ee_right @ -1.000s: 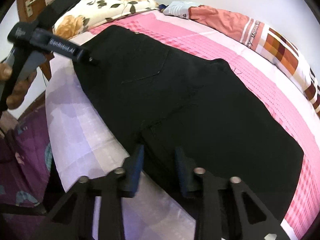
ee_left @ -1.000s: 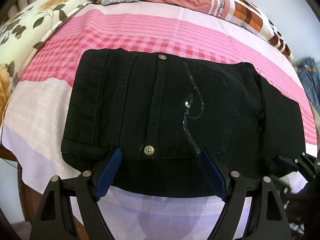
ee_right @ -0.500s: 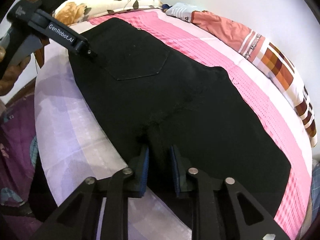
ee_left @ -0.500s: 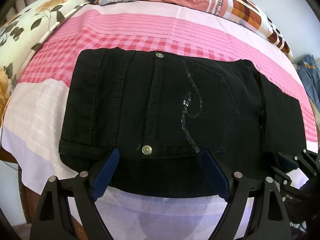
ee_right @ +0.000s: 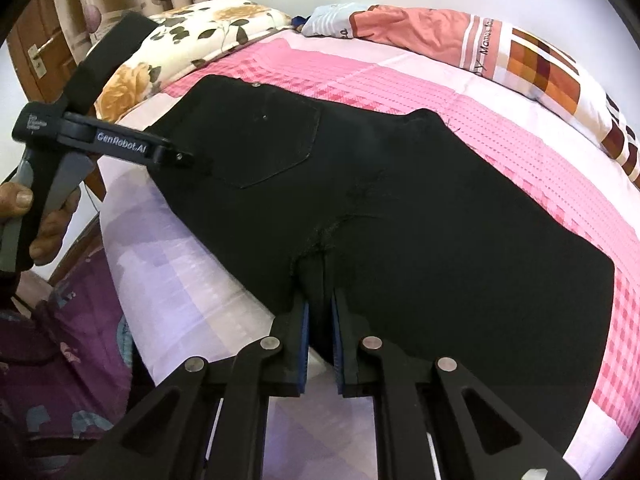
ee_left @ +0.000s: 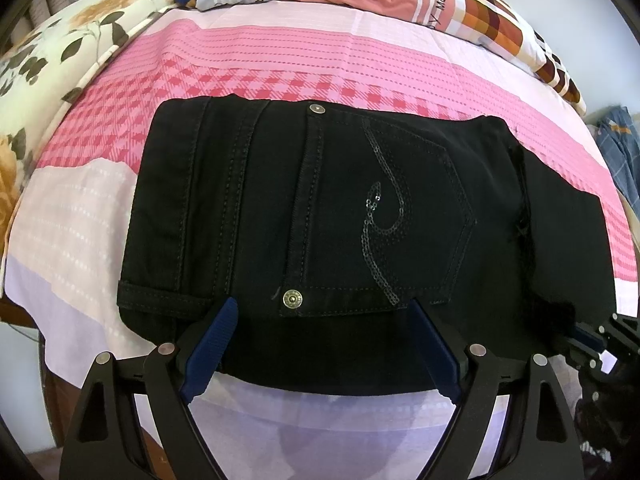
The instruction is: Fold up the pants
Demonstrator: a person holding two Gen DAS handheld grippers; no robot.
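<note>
Black pants [ee_left: 380,208] lie flat on the bed, waist to the left, with a sequin swirl on the back pocket. My left gripper [ee_left: 323,306] is open wide over the near edge of the waist part, its blue pads [ee_left: 212,344] apart on either side of the flat cloth. In the right wrist view the left gripper [ee_right: 192,158] rests at the pants' [ee_right: 400,200] waist corner, held by a hand [ee_right: 24,208]. My right gripper [ee_right: 319,300] is at the near edge by the crotch. Its jaws are closing, with a ridge of black fabric pinched between the pads.
A pink checked sheet [ee_left: 280,60] covers the bed. A floral pillow [ee_right: 192,36] lies at the head end and a patterned blanket [ee_right: 480,40] along the far wall. Purple cloth [ee_right: 72,340] hangs below the near bed edge. A blue checked garment [ee_left: 624,152] lies at far right.
The right gripper's jaws have narrowed from a clear gap onto a fold of the pants' near edge. The left gripper has stayed where it was, its jaws slightly wider.
</note>
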